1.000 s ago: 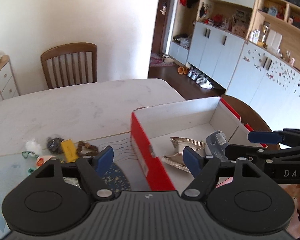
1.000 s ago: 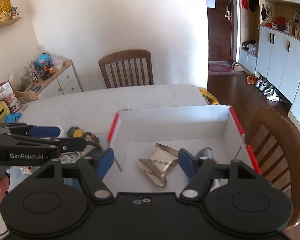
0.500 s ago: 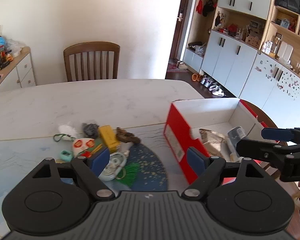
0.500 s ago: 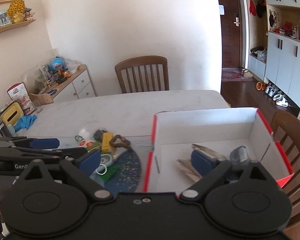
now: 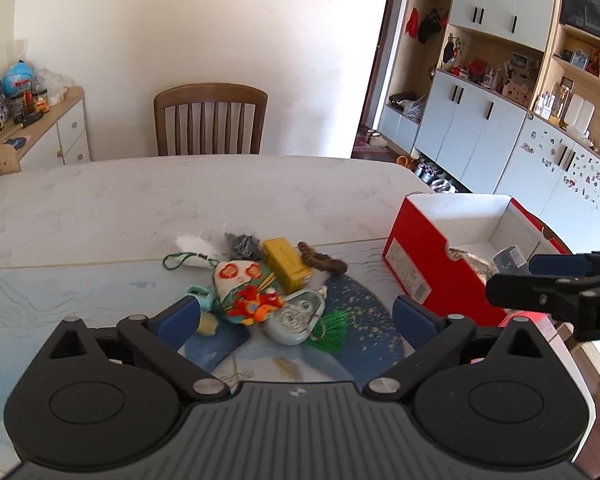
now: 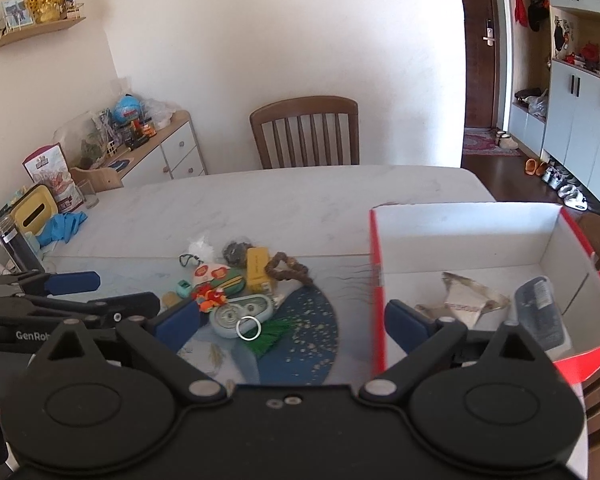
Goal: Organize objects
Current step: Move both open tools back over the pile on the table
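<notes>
Clutter (image 5: 260, 284) lies heaped on the blue mat (image 5: 364, 332), left of the red box (image 5: 420, 264), and it now sits between the left gripper's (image 5: 296, 316) fingers, whereas a second ago that view was filled by the box. Both cameras have swung left and pulled back from the box toward the pile. The right gripper (image 6: 292, 316) has done the same, its right finger just short of the box's near wall. Both grippers are spread wide and hold nothing. Judging by this, a drop into the box is finished and the next pick from the pile is being lined up. Already in the box (image 6: 548, 248) are a crumpled foil piece (image 6: 468, 296) and a small grey packet (image 6: 540, 312). In the heap are a yellow block (image 6: 258, 266), a brown braid (image 6: 286, 270), a grey tin (image 6: 240, 314) with a ring, a green tassel (image 6: 276, 332) and a painted pouch (image 5: 240, 280).

The table (image 6: 280, 200) is pale marble, bare beyond the mat. A wooden chair (image 6: 304, 132) stands at its far side, a cluttered sideboard (image 6: 156, 148) to the left and cupboards (image 5: 480, 128) to the right.
</notes>
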Motion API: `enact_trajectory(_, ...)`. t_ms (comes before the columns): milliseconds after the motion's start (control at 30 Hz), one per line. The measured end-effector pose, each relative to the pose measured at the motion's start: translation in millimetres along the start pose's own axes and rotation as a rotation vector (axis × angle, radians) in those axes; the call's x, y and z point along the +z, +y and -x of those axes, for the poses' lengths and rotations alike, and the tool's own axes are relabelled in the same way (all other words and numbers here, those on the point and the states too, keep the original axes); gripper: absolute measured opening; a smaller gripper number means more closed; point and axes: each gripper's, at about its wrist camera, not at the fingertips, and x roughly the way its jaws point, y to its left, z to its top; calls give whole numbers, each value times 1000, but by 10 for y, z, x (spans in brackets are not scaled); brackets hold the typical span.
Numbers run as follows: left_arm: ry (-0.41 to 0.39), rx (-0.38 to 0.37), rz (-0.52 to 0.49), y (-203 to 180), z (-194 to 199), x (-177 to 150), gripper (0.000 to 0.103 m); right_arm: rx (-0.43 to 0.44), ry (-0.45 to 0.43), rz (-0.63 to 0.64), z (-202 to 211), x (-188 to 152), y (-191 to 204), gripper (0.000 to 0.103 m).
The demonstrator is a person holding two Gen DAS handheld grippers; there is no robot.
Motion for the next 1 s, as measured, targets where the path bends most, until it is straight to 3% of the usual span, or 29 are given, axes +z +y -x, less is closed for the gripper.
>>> enact_trajectory(333, 22, 16, -5, 408, -62, -154, 103, 1, 21, 33, -281, -4, 292, 98)
enact_trajectory(700, 84, 119, 48, 906, -306, -403, 103, 48, 79, 97, -805, 35, 599, 98)
enact_trajectory(1000, 127, 144, -3, 1121, -606, -599, 103, 65, 135, 169, -1249, 8, 784, 97)
